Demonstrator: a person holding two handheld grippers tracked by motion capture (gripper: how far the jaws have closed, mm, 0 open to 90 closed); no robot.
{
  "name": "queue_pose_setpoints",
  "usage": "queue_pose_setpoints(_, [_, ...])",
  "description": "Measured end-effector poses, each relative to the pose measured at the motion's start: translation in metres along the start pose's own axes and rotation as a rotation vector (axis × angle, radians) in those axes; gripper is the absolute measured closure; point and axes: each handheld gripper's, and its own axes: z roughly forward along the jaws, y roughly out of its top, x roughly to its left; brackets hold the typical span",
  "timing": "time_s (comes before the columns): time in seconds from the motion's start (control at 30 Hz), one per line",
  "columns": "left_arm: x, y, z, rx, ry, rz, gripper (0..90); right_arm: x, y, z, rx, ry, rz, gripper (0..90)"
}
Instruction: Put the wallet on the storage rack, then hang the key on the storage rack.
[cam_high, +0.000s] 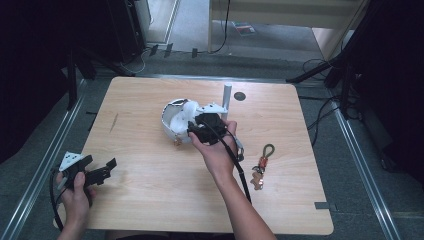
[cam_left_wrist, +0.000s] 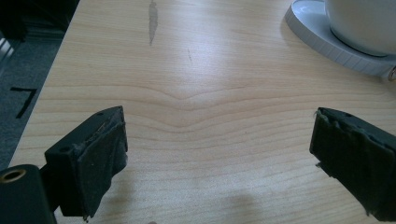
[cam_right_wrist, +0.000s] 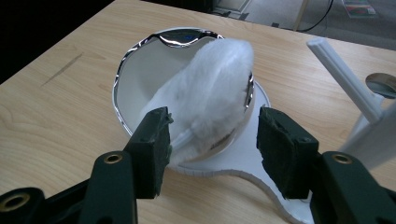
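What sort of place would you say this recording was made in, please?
Probably a recording lab or workshop, not a home: a bare light wooden table stands on a grey floor between black stands trailing cables, and a person works with a hand-held black right gripper.

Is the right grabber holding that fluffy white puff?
Not yet. The right gripper is open, its jaws either side of the puff's lower edge in the bowl. The left gripper is empty.

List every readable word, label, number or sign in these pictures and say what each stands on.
None can be read.
A printed sheet on the floor beyond the table is too small and blurred to read.
A black mark on the grey floor resembles "7"; uncertain.
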Motion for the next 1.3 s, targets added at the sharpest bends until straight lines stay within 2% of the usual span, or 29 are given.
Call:
queue_pose_setpoints(0.33, [0.001, 0.0, 0.0, -0.008, -0.002, -0.007, 4.7, -0.013, -0.02, -0.022, 0.004, -0.012, -0.001, 44.9])
queue_pose_setpoints(0.5, [0.0, 0.0, 0.0, -0.006, -0.001, -0.005, 4.7, -0.024, -0.031, -0.032, 0.002, -0.024, 0.022, 44.7])
queue_pose_setpoints(0.87, [0.0, 0.0, 0.0, -0.005, 0.002, -0.008, 4.7, -0.054, -0.052, -0.047, 0.019, -0.079, 0.05, 44.7])
queue_pose_setpoints(1.3, [0.001, -0.001, 0.0, -0.008, 0.003, -0.012, 4.7, -0.1, -0.08, -0.062, 0.042, -0.16, 0.14, 46.6])
